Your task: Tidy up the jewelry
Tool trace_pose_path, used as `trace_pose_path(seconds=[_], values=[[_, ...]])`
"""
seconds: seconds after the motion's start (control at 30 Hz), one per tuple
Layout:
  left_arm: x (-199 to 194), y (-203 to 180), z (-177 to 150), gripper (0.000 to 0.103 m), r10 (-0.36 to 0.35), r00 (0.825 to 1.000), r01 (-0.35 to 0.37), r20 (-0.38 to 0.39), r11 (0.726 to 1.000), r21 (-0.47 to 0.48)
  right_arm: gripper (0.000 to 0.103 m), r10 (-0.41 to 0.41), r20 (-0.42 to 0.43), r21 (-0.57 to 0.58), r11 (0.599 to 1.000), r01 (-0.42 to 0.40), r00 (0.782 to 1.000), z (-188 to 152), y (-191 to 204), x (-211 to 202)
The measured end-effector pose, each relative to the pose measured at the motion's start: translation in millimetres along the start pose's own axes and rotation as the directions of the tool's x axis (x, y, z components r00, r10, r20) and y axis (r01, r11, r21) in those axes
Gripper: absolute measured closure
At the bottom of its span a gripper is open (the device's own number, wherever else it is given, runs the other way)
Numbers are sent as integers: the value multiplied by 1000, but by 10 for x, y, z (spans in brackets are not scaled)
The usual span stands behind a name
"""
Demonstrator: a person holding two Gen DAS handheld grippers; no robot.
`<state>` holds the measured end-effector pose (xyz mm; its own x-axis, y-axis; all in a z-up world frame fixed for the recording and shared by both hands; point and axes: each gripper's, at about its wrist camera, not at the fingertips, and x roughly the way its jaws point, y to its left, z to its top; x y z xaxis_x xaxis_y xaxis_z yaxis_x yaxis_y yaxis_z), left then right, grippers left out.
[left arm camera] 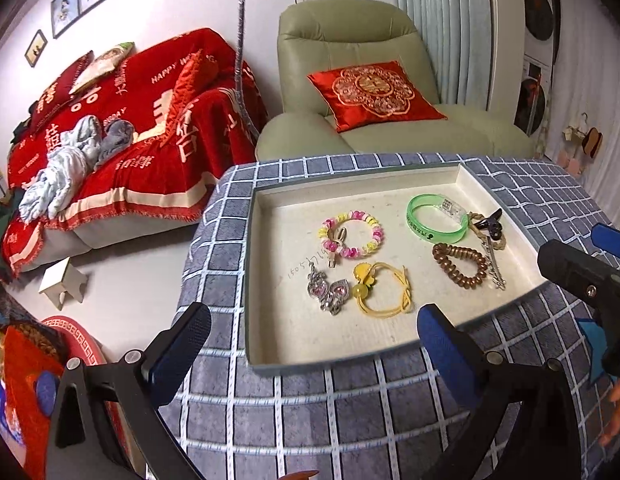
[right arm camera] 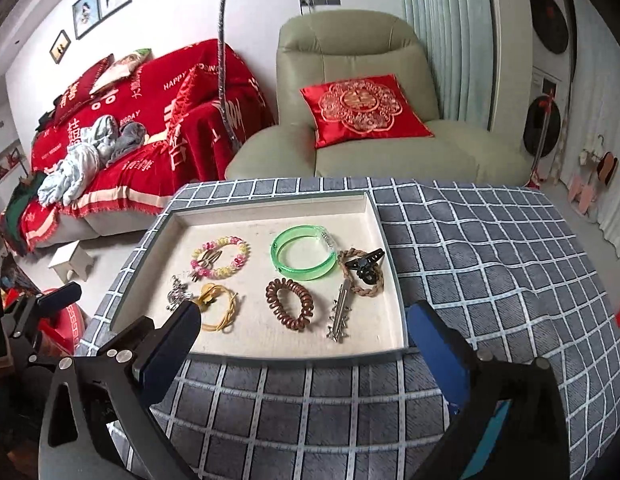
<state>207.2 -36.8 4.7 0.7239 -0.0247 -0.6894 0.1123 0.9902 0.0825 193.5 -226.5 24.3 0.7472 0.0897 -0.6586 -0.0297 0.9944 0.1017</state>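
Jewelry lies spread in one shallow cream tray [right arm camera: 386, 240] with a grey rim, ahead of both grippers and beyond their fingertips. Counted, the tray holds one pink-and-yellow beaded bracelet [right arm camera: 221, 257] with a small clip lying across it, one clear green bangle [right arm camera: 304, 258], one brown spiral hair tie [right arm camera: 289, 303], one yellow cord bracelet [right arm camera: 219, 307], one braided tan loop [right arm camera: 364, 276] with one black claw clip [right arm camera: 365, 265] resting on it, one silver spiked hair clip [right arm camera: 339, 316] and one silver piece with pink stones [left arm camera: 325, 292].

The left gripper [left arm camera: 314, 344] stands with its jaws wide apart and nothing between them; the yellow cord bracelet and the silver piece sit just past the gap. The right gripper [right arm camera: 300, 342] also has its jaws spread fully, empty (the spiral tie and spiked clip lie just beyond its opening). In the left wrist view the right gripper shows at the far right edge, beside the tray's right rim.

The tray rests on a table covered by a grey cloth [right arm camera: 490, 264] with a white grid. Behind the table stand one pale green armchair [right arm camera: 350, 48] bearing one red embroidered cushion [right arm camera: 362, 110], and one sofa under a red throw [right arm camera: 158, 128] with crumpled clothes on it. Framed pictures [right arm camera: 102, 0] hang on the white wall, and one small white stool [right arm camera: 70, 264] stands on the floor.
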Motion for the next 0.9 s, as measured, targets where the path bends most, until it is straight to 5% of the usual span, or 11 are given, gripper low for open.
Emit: trace_pose_path(seconds=[0.5,0.9], values=[[-534,75,-504,0,74,996,-68,48,992,-109,0,-67,0,-30,997,67,998,-511,-23,-416],[-636,-1,-552,0,87,995,-81,53,991,-105,0,-111,18,-45,993,112,994,-605,-12,-568]])
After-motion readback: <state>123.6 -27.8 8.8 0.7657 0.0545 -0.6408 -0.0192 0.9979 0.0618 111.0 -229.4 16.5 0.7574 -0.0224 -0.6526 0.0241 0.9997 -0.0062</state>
